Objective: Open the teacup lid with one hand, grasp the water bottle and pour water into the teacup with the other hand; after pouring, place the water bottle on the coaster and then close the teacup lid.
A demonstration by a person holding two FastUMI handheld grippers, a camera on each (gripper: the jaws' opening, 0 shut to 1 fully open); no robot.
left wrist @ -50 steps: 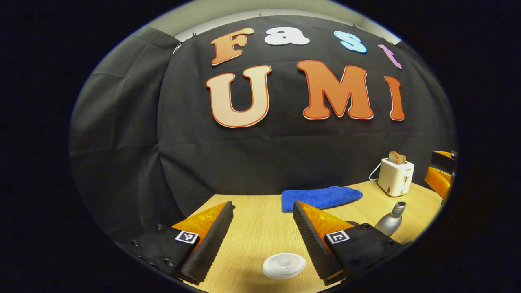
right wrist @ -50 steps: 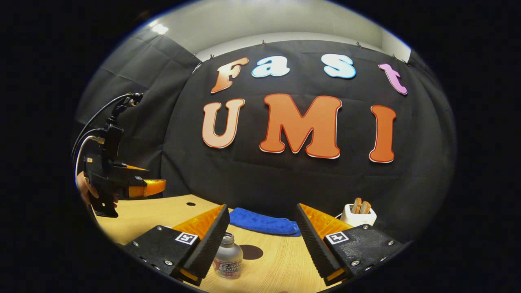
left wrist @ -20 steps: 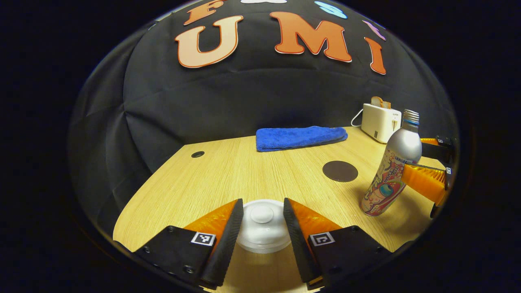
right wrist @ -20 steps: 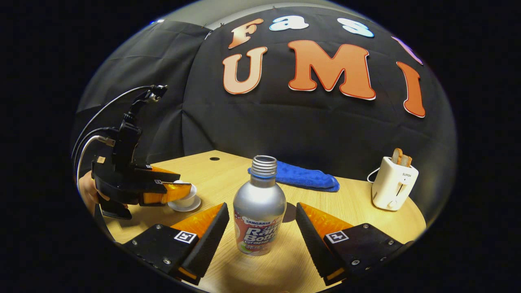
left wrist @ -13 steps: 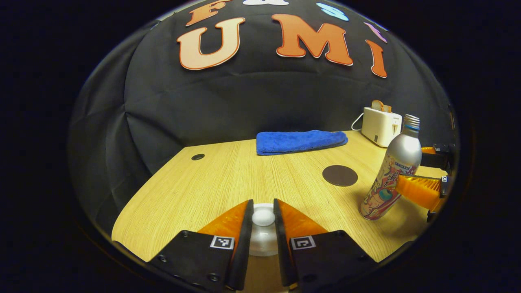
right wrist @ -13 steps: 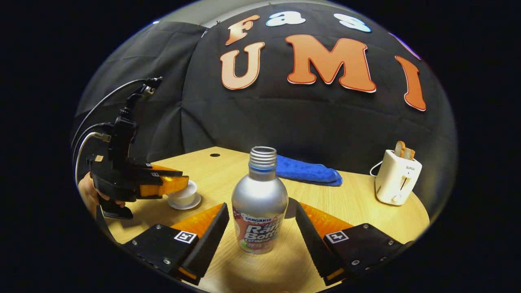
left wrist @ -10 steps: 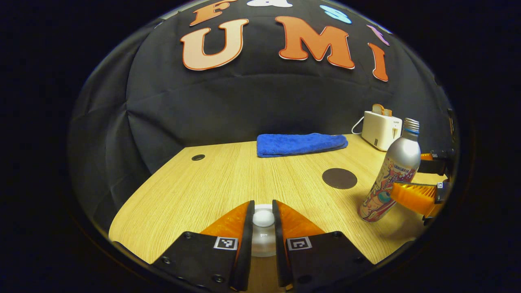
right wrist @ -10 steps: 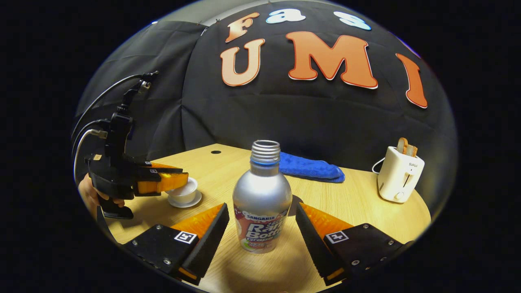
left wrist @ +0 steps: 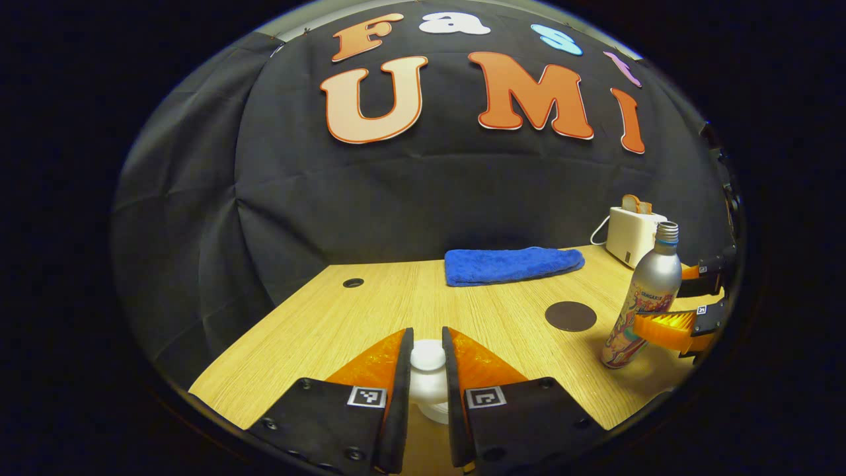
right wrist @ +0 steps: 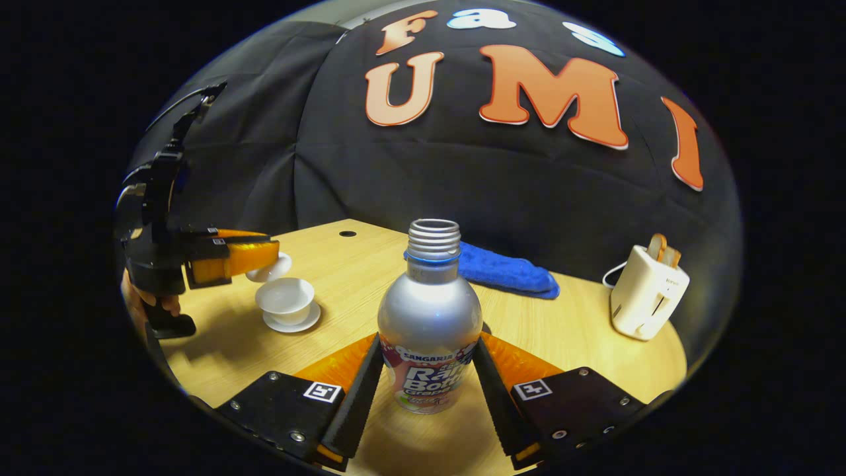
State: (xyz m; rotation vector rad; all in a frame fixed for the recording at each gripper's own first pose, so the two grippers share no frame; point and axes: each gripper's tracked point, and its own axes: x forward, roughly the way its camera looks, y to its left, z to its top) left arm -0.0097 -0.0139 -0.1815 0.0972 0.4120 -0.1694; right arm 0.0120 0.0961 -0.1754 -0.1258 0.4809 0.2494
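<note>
Gripping the teacup lid (left wrist: 428, 357) by its knob, the left gripper (left wrist: 427, 344) holds it above the open teacup (right wrist: 285, 295). The right gripper (right wrist: 428, 360) is closed on the water bottle (right wrist: 429, 322), upright on the table (left wrist: 396, 304). Behind it lie the coaster (left wrist: 571, 316), a blue towel (left wrist: 513, 264) and a toaster (right wrist: 648, 291).

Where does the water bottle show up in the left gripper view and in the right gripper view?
Left gripper view: the water bottle stands at the far right, near the coaster.
Right gripper view: it stands at centre bottom, between the right tool fingers.
Shared landmark: the blue towel, behind the bottle in both views.
</note>
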